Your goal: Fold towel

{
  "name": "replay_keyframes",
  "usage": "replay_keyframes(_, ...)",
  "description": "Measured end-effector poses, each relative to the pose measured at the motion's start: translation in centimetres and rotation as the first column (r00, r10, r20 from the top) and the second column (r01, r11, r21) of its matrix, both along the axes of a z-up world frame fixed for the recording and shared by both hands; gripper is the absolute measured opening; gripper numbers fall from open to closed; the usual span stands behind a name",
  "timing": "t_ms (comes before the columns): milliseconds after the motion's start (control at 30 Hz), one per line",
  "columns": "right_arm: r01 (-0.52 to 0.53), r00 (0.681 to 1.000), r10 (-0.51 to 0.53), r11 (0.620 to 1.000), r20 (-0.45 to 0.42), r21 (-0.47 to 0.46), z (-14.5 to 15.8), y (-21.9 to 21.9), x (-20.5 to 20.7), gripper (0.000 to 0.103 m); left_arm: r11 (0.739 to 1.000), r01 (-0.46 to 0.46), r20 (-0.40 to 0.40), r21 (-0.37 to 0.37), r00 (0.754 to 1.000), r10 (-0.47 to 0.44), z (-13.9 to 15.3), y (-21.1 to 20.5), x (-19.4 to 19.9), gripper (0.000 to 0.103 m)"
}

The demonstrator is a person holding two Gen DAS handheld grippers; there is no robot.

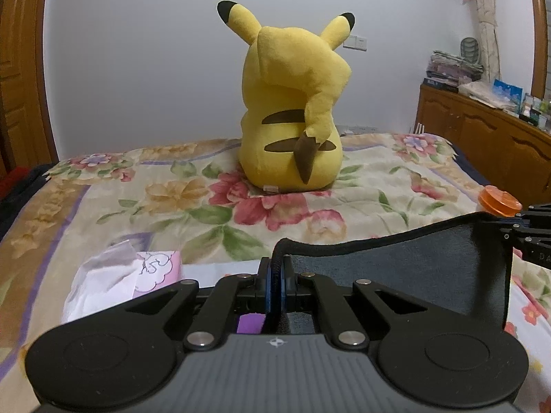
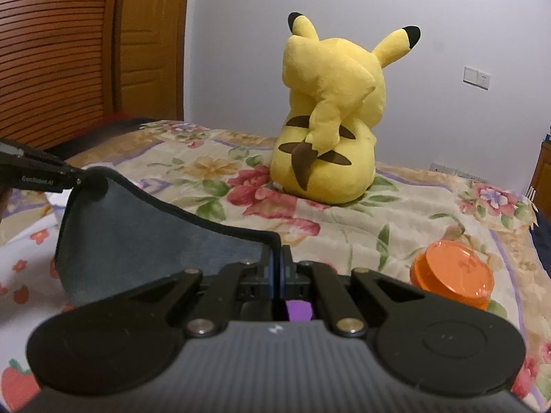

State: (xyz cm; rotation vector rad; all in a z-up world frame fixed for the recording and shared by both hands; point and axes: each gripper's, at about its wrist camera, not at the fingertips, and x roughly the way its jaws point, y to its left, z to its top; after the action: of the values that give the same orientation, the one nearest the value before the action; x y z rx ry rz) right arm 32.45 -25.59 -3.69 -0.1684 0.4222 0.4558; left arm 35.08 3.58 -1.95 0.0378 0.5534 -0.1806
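Bedroom setting: a bed (image 1: pixel 103 213) covered with a floral quilt runs back to a pale wall, with a wooden wardrobe at the left and a wooden cabinet (image 1: pixel 482 137) loaded with books and boxes at the right. On the quilt a yellow plush toy (image 1: pixel 292 110) sits upright with its back to both cameras, well beyond the grippers. An orange lid (image 2: pixel 454 272) lies on the quilt to the right, near the right gripper but apart from it. A tissue pack (image 1: pixel 113 275) with white paper and a pink printed wrapper lies on the bed just left of the left gripper. The dark grey towel (image 1: pixel 413 268) hangs lifted off the bed, stretched between the two grippers with its black-stitched top edge sagging in a shallow curve between them. Left gripper (image 1: pixel 275 275): held level, pointing toward the toy, jaws closed tight on one top corner of the towel, the cloth pinched between the blue pads. Right gripper (image 2: pixel 279 268): likewise level and forward-facing, jaws closed on the opposite top corner. Each gripper shows at the edge of the other's view, holding its own corner at about the same height.
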Motion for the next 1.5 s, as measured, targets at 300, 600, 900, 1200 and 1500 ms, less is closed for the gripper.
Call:
replay_keyframes(300, 0.046, 0.999, -0.046, 0.999, 0.016, 0.011, -2.2, 0.7, 2.2, 0.004, 0.998, -0.052, -0.003, -0.018, 0.999, 0.052, -2.3, 0.2, 2.9, 0.008)
replay_keyframes(600, 0.083, 0.996, -0.084, 0.996, 0.010, 0.031, -3.6, 0.9, 4.2, 0.004, 0.996, -0.089, -0.002, -0.019, 0.996, 0.089, -3.8, -0.1, 5.0, 0.008)
replay_keyframes(900, 0.096, 0.993, -0.094, 0.995, -0.070, 0.026, -6.2, 0.9, 6.4, 0.004, 0.995, -0.096, -0.046, 0.038, 0.994, 0.098, -6.0, -0.7, 6.9, 0.009)
replay_keyframes(1200, 0.109, 0.984, -0.104, 0.994, -0.142, 0.025, -8.0, 0.7, 7.1, 0.010, 0.992, -0.098, -0.089, 0.075, 0.990, 0.105, -7.4, -1.3, 7.5, 0.055)
replay_keyframes(1500, 0.119, 0.984, -0.115, 0.993, -0.133, 0.020, -7.1, 1.1, 5.2, 0.067, 0.994, -0.085, -0.112, 0.068, 0.989, 0.092, -7.1, -2.1, 5.6, 0.065)
